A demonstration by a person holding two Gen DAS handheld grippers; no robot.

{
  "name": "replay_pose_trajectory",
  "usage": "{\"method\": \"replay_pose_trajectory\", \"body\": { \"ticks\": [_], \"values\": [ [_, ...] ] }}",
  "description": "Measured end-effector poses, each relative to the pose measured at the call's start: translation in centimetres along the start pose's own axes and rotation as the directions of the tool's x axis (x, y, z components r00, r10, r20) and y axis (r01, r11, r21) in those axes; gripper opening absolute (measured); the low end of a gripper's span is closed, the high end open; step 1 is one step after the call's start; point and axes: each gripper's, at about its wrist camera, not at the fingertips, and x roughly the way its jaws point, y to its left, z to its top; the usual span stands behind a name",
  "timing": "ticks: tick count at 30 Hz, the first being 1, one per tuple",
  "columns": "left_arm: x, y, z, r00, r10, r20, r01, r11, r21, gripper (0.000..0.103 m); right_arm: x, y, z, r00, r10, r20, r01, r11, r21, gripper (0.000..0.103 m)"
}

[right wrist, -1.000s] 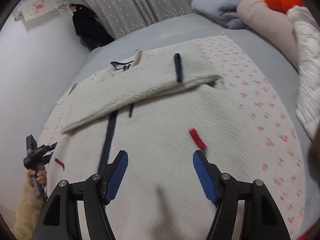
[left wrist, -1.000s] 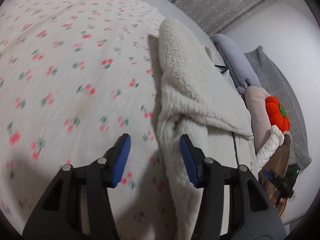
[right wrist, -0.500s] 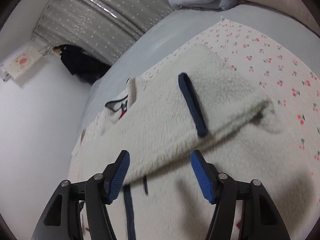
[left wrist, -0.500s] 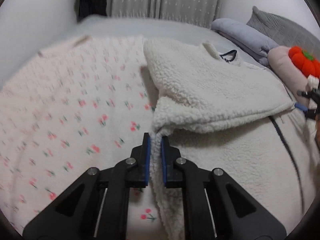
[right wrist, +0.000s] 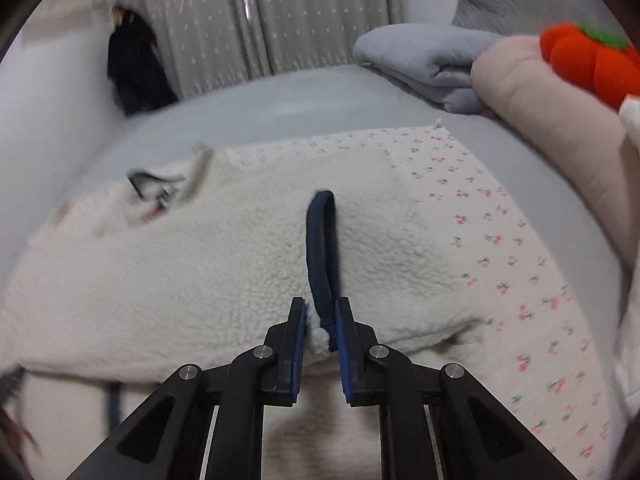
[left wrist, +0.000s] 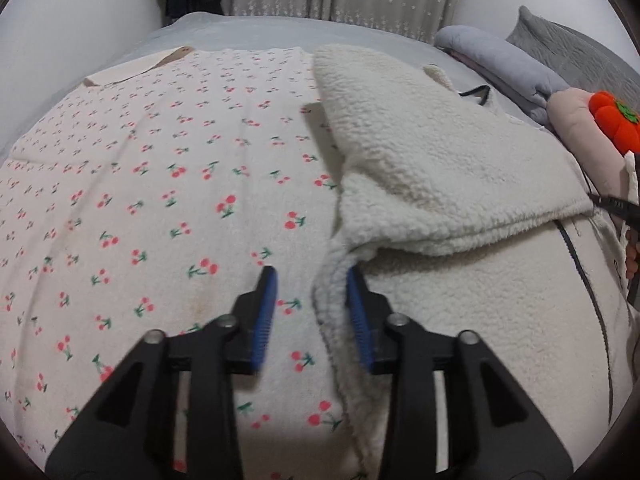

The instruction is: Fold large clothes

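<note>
A cream fleece jacket (left wrist: pixel 440 168) lies on the bed with one sleeve folded across its body. My left gripper (left wrist: pixel 311 300) sits low over the jacket's left side edge. Its jaws are opening, and the fleece edge (left wrist: pixel 332 300) lies loose between them, against the right pad. In the right wrist view the folded sleeve (right wrist: pixel 200 280) ends in a navy cuff trim (right wrist: pixel 320 240). My right gripper (right wrist: pixel 320 320) is closing on that cuff, with the trim and a tuft of fleece pinched between the pads.
A cherry-print blanket (left wrist: pixel 160 200) covers the bed under the jacket. A folded grey blanket (left wrist: pixel 500 60), a pink pillow (right wrist: pixel 540 120) and an orange pumpkin plush (right wrist: pixel 592 64) lie at the right. A curtain and a dark hanging garment (right wrist: pixel 132 64) stand behind the bed.
My left gripper shut on the jacket's side edge, rolled, and has now opened again. My right gripper moved forward over the jacket to the sleeve cuff and closed from wide to narrow.
</note>
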Motion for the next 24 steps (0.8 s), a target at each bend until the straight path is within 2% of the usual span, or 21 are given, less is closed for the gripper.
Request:
{"method": "replay_pose_trajectory", "body": {
  "ticks": [1,4,6,9,14,16,18,24],
  "values": [
    [-0.6,0.1,-0.1,1.0,0.002,0.001,-0.002,1.0,-0.019,0.044,-0.4,-0.3,-0.2,1.0,0.012,0.011,-0.012,1.0,0.011,0.017],
    [-3.0,0.7,-0.5,1.0,0.012,0.014,-0.011,0.998,-0.062,0.05,-2.0,-1.0,-0.7,0.996,0.085,0.006,-0.085,0.996,0.038,0.034],
    [-4.4,1.3,-1.1,0.999,-0.037,-0.002,0.037,0.994,-0.106,0.061,-3.5,-1.5,-2.0,0.992,0.126,-0.012,-0.126,0.992,0.006,0.055],
    [-5.8,1.8,-2.4,0.988,-0.142,-0.053,0.13,0.973,-0.191,0.064,-5.8,-2.9,-4.2,0.99,0.135,-0.025,-0.136,0.99,-0.04,0.068],
    [-8.0,1.1,-6.0,0.95,-0.271,-0.152,0.219,0.93,-0.294,0.067,-8.7,-6.9,-8.8,0.976,0.198,-0.093,-0.2,0.98,-0.015,0.074],
    [-9.4,0.4,-7.4,0.939,-0.298,-0.173,0.236,0.922,-0.307,0.068,-9.9,-8.3,-10.4,0.974,0.201,-0.104,-0.203,0.979,-0.012,0.075],
    [-10.7,-0.2,-8.7,0.929,-0.32,-0.188,0.254,0.917,-0.307,0.074,-11.2,-9.9,-12.1,0.966,0.23,-0.114,-0.231,0.973,0.004,0.076],
    [-13.7,-2.0,-12.6,0.9,-0.373,-0.224,0.296,0.902,-0.315,0.075,-14.1,-13.3,-15.8,0.928,0.345,-0.14,-0.336,0.938,0.088,0.08]
  ]
}}
